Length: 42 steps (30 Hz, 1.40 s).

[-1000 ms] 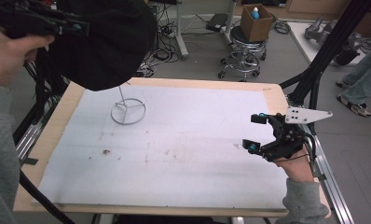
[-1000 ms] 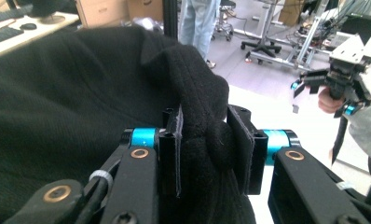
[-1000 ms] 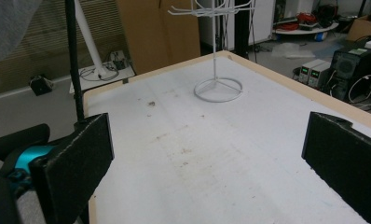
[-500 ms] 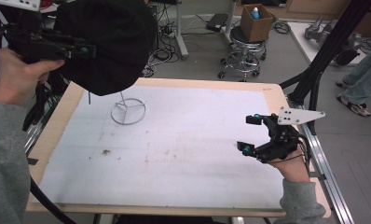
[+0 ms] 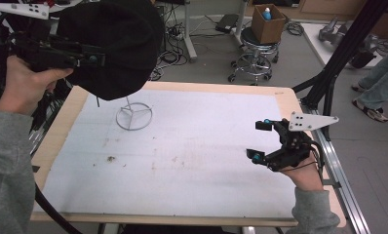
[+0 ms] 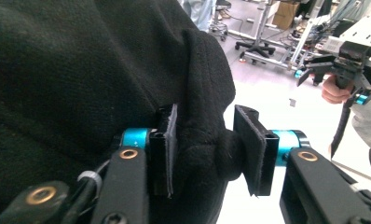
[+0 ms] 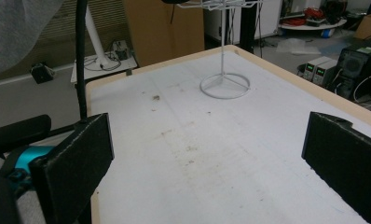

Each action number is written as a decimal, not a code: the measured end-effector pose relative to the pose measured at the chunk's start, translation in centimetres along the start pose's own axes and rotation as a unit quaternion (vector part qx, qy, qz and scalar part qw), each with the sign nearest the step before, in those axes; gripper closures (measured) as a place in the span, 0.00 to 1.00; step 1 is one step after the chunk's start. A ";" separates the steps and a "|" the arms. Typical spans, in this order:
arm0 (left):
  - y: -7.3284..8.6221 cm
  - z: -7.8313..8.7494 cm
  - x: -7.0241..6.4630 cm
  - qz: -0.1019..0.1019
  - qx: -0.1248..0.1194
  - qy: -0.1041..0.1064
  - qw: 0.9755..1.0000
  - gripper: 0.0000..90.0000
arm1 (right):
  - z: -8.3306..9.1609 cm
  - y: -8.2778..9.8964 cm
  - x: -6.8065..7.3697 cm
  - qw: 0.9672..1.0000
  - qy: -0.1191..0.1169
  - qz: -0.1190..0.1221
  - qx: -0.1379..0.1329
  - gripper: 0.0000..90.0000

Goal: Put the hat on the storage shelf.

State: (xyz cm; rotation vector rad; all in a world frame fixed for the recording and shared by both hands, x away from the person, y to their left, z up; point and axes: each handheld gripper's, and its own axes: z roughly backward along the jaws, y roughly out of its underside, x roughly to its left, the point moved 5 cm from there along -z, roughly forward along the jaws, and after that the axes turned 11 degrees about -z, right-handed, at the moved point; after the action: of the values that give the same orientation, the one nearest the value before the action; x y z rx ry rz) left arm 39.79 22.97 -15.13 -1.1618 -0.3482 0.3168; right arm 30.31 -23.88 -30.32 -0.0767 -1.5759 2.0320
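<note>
A black knit hat [image 5: 114,44] hangs over the top of a white wire stand [image 5: 134,116] at the table's far left. My left gripper [image 5: 95,57] reaches into the hat's edge from the left. In the left gripper view a fold of the hat [image 6: 81,70] lies between the pads of my left gripper [image 6: 204,144]. Its jaws have just been opening, and the fabric sits slack with a gap by one pad. My right gripper [image 5: 259,140] hovers open over the table's right side with nothing in it. The right gripper view looks past the open right gripper [image 7: 211,154] to the stand [image 7: 224,86].
The white table top [image 5: 206,146] has a wooden rim and a few dirt specks. A metal rail [image 5: 338,161] runs along its right edge, with a black tripod leg [image 5: 328,73] behind. A stool [image 5: 253,61] with a cardboard box [image 5: 267,22] stands beyond the table.
My left hand has come down with the hat, which now sits lower over the stand. The right gripper has drifted slightly left.
</note>
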 end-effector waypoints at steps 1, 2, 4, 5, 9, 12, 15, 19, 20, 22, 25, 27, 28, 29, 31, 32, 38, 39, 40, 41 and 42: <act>0.0 0.0 0.0 0.004 0.001 0.003 1.000 0.62 | 0.0 0.0 0.0 1.000 0.000 -0.002 0.002 0.01; 0.0 -0.1 0.0 0.005 0.002 0.004 1.000 0.61 | 0.0 0.0 0.0 1.000 0.000 -0.001 0.001 0.01; 0.0 -0.2 -0.1 0.009 0.003 0.016 1.000 0.58 | -0.1 0.0 0.0 1.000 0.002 -0.001 0.002 0.01; 0.0 -0.2 -0.2 0.008 0.006 0.018 1.000 0.57 | -0.1 0.1 0.0 1.000 0.003 -0.002 0.005 0.01; 0.1 -0.3 -0.5 0.014 0.012 0.030 0.999 0.50 | -0.3 0.1 0.0 1.000 0.004 -0.004 0.010 0.01; 0.0 -0.2 -0.7 0.017 0.011 0.038 0.999 0.42 | -0.3 0.1 0.0 1.000 0.003 -0.004 0.010 0.01; -0.2 0.0 -1.1 0.016 0.012 0.034 0.999 0.36 | -0.3 0.1 0.0 1.000 0.004 -0.002 0.009 0.01; -0.4 0.5 -1.8 0.015 0.009 0.032 0.999 0.24 | -0.2 0.1 -0.1 1.000 0.005 -0.003 0.007 0.01; -0.5 0.6 -2.1 0.012 0.007 0.034 0.999 0.23 | -0.2 0.1 -0.1 1.000 0.004 -0.003 0.007 0.01; -0.6 0.7 -2.6 0.010 0.000 0.035 0.999 0.21 | -0.2 0.1 0.0 1.000 0.003 -0.004 0.006 0.01; -0.6 0.8 -3.1 0.012 -0.004 0.033 0.999 0.18 | -0.2 0.1 0.0 1.000 0.003 -0.003 0.007 0.01; -0.6 0.9 -3.6 0.009 -0.007 0.033 0.999 0.17 | -0.1 0.0 0.1 1.000 0.003 -0.003 0.005 0.01; -0.7 1.0 -3.9 0.008 -0.011 0.034 0.999 0.17 | -0.1 0.0 0.1 1.000 0.003 -0.001 0.005 0.01; -0.6 1.0 -4.3 0.006 -0.011 0.035 0.999 0.17 | -0.1 -0.1 0.2 1.000 0.002 -0.001 0.003 0.01; -0.5 0.9 -5.3 -0.001 -0.004 0.038 0.999 0.16 | 0.0 -0.1 0.3 1.000 0.001 0.001 0.001 0.01; -0.5 0.9 -5.7 -0.006 -0.003 0.038 0.999 0.16 | 0.1 -0.2 0.3 1.000 0.002 0.003 0.000 0.01; -0.2 1.4 -8.3 -0.024 -0.016 0.043 0.999 0.14 | 0.3 -0.3 0.7 1.000 0.004 0.003 -0.003 0.01; -0.2 1.5 -8.7 -0.025 -0.017 0.044 0.999 0.13 | 0.3 -0.3 0.8 1.000 0.003 0.003 -0.003 0.01; -0.1 1.7 -9.1 -0.026 -0.020 0.045 0.998 0.12 | 0.3 -0.3 0.9 1.000 0.003 0.002 -0.003 0.01; -0.1 1.7 -9.1 -0.026 -0.020 0.045 0.998 0.10 | 0.3 -0.3 0.9 1.000 0.004 0.003 -0.003 0.01; 0.0 1.9 -9.7 -0.029 -0.030 0.048 0.998 0.10 | 0.3 -0.4 0.9 1.000 0.004 0.006 -0.005 0.01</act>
State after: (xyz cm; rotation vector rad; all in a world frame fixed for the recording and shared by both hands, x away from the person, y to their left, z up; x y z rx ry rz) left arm 30.17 20.52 -15.48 -1.2186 -0.3071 0.2001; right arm 29.54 -23.70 -29.63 -0.0987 -1.5840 2.0300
